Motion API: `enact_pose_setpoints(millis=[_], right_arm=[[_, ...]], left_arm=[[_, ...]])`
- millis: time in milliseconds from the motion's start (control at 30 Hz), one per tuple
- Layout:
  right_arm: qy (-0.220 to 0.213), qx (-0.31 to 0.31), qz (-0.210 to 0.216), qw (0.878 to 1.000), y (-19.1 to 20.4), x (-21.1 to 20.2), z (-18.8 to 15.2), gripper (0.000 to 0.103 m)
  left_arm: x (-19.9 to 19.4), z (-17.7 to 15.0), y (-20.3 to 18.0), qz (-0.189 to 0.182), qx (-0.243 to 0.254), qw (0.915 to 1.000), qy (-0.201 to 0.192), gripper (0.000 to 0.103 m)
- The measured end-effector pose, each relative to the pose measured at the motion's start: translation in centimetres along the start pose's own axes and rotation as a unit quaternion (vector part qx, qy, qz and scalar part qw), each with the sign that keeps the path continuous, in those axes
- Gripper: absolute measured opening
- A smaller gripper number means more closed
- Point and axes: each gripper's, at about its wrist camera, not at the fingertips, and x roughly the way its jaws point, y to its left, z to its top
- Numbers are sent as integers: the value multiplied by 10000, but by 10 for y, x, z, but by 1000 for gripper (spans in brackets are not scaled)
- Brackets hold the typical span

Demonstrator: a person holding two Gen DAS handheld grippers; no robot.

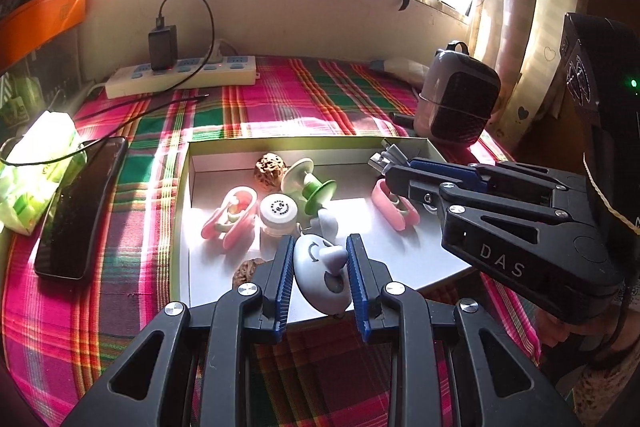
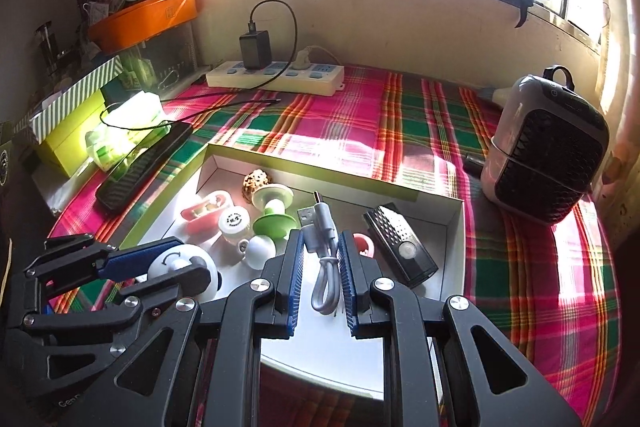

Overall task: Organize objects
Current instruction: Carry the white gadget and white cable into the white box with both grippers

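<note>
A white shallow box (image 1: 208, 267) lies on the plaid cloth and holds small items. My left gripper (image 1: 320, 249) is shut on a white round suction toy (image 1: 320, 275) above the box's near edge; it also shows in the right wrist view (image 2: 176, 263). My right gripper (image 2: 320, 247) is shut on a folded grey USB cable (image 2: 322, 239) over the box; in the left wrist view its fingertips (image 1: 394, 173) show with the cable's plugs (image 1: 384, 157). In the box lie pink clips (image 1: 232, 217), a green-and-white spool (image 1: 308, 187), a small jar (image 1: 279, 211), walnuts (image 1: 269, 167) and a black remote (image 2: 400, 245).
A black phone (image 1: 80, 207) and a green tissue pack (image 1: 36, 167) lie left of the box. A white power strip (image 1: 180, 75) with a charger stands at the back. A small heater (image 2: 544, 151) stands at the right. Boxes and an orange tray (image 2: 140, 23) are at the far left.
</note>
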Motion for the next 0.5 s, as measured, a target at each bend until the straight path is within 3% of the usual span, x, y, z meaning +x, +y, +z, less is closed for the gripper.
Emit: enact_pose_setpoints(millis=[500], right_arm=[[323,-5,-3,9995,-4,42,19,19]], left_arm=[[24,2,10,48,-52,9997,242,24]])
